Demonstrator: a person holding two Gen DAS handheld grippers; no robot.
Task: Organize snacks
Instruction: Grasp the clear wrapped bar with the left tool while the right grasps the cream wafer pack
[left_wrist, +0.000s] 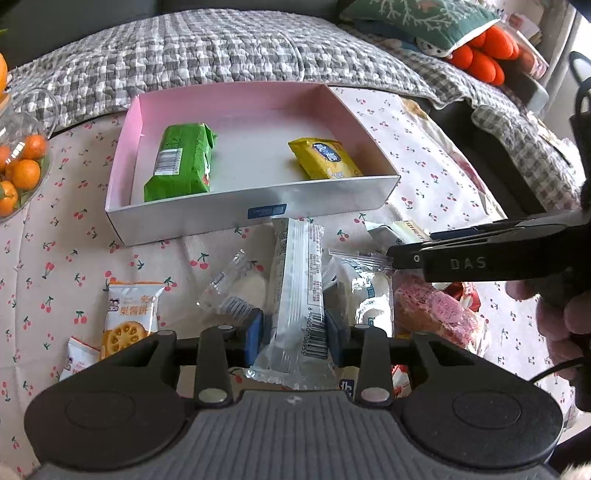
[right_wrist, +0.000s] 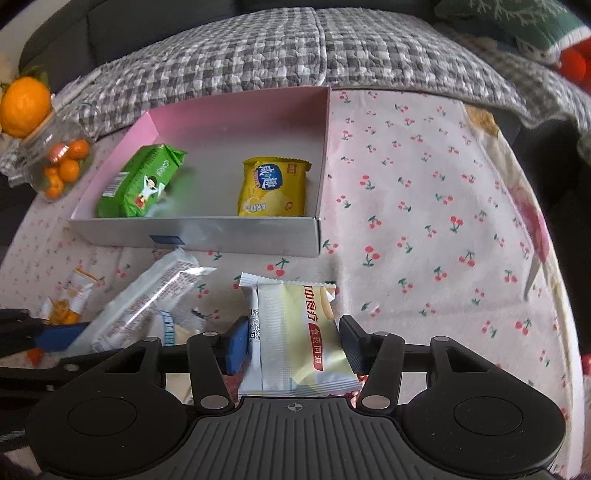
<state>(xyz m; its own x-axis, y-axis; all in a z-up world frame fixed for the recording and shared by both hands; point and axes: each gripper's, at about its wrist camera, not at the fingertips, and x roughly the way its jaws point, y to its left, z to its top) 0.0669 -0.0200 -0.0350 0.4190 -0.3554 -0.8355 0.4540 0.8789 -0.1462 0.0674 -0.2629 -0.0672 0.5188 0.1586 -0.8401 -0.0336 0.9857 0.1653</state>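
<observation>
A pink-lined open box (left_wrist: 207, 221) (right_wrist: 229, 230) stands on the cherry-print cloth. Inside it lie a green biscuit pack (left_wrist: 181, 162) (right_wrist: 144, 181) on the left and a yellow snack bag (left_wrist: 325, 157) (right_wrist: 273, 184) on the right. My left gripper (left_wrist: 295, 332) is shut on a long white packet (left_wrist: 299, 288) (right_wrist: 147, 302), just in front of the box. My right gripper (right_wrist: 293, 343) has a pale yellow packet (right_wrist: 295, 332) between its pads, which touch both of its sides. In the left wrist view the right gripper (left_wrist: 391, 254) reaches in from the right.
Loose snacks lie in front of the box: an orange-and-white biscuit packet (left_wrist: 127, 314), a clear-wrapped white cake (left_wrist: 236, 291), a pink-wrapped cake (left_wrist: 436, 314). A glass jar of small oranges (left_wrist: 22, 162) (right_wrist: 62, 162) stands at the left. A checked quilt (left_wrist: 221, 48) lies behind the box.
</observation>
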